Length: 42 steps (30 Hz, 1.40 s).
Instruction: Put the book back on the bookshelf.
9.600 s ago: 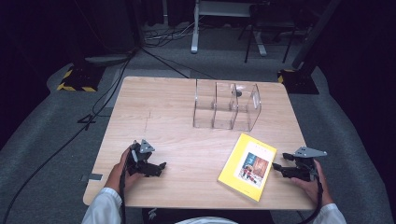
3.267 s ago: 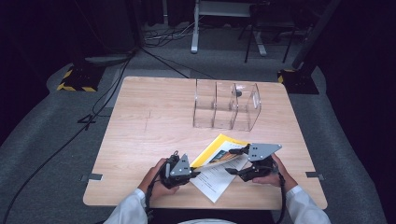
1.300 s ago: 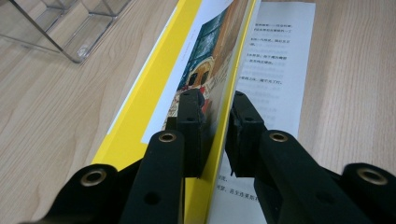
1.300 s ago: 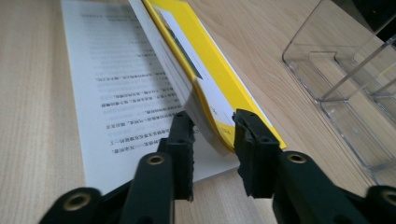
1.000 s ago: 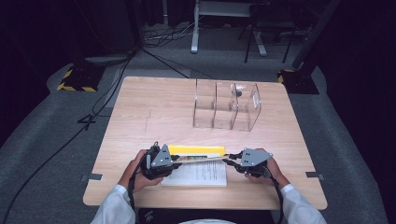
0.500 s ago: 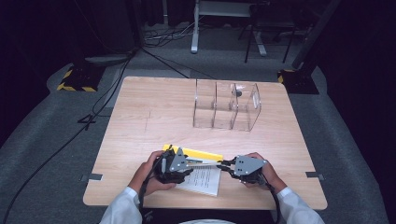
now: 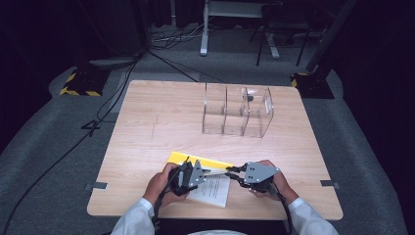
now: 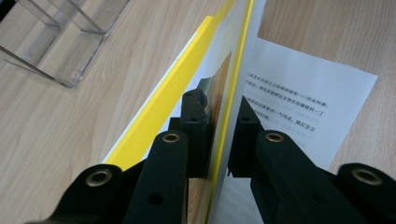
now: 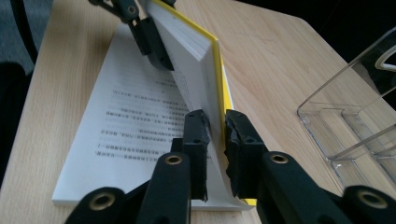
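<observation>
Your left gripper (image 8: 219, 140) has just been closing and now pinches the yellow cover (image 8: 233, 79) of the book (image 7: 208, 178), low in the high view's centre. Your right gripper (image 9: 215, 140), jaws just easing apart, clamps a sheaf of pages (image 9: 196, 60). You seem to be mid-opening; next, lay the cover flat. The printed text (image 9: 135, 116) is too small to read, and the clear organizer (image 7: 237, 110) is cut off in both gripper views.

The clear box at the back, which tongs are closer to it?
Right. The right tongs sit below the clear box, slightly nearer; the left tongs sit farther left.
</observation>
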Motion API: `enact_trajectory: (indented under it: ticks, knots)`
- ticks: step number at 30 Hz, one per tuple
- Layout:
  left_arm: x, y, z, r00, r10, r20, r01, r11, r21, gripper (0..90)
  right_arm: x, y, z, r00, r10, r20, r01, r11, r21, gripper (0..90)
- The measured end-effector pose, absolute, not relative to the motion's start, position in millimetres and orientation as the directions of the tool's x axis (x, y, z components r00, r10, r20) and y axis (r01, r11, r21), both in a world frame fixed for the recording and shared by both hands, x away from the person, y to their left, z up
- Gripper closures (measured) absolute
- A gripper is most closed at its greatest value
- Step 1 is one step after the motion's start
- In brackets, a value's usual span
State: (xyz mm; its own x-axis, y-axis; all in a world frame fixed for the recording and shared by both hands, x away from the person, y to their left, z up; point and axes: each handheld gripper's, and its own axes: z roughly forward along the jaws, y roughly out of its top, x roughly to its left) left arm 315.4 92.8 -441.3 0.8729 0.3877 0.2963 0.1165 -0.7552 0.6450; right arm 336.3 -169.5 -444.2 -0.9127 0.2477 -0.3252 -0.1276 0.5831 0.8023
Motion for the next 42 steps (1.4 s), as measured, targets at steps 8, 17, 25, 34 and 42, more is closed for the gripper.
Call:
enact_trajectory:
  ticks: [8,17,25,34,42]
  knots:
    - [319.8,118.1,-430.0,0.871,0.431,0.237,0.13,-0.666,0.734,83.4,359.5,-201.6,-438.9,-0.887,0.408,-0.215,0.03,0.517,0.855,51.7]
    - [319.3,138.1,-422.5,0.867,0.46,0.192,0.144,-0.599,0.788,83.7,383.8,-187.9,-478.4,-0.876,0.45,-0.175,0.171,0.627,0.76,34.8]
    - [319.7,139.0,-423.8,0.867,0.465,0.18,0.147,-0.583,0.799,83.4,385.7,-177.0,-480.9,-0.879,0.464,-0.111,0.183,0.543,0.82,29.2]
    - [318.0,144.1,-435.3,0.861,0.505,0.052,0.248,-0.508,0.825,79.0,387.4,-177.1,-475.0,-0.885,0.463,-0.041,0.19,0.442,0.877,43.9]
    - [309.2,148.3,-445.0,0.85,0.519,0.084,0.237,-0.522,0.82,78.9,387.3,-164.6,-475.8,-0.906,0.424,-0.011,0.195,0.44,0.877,53.6]
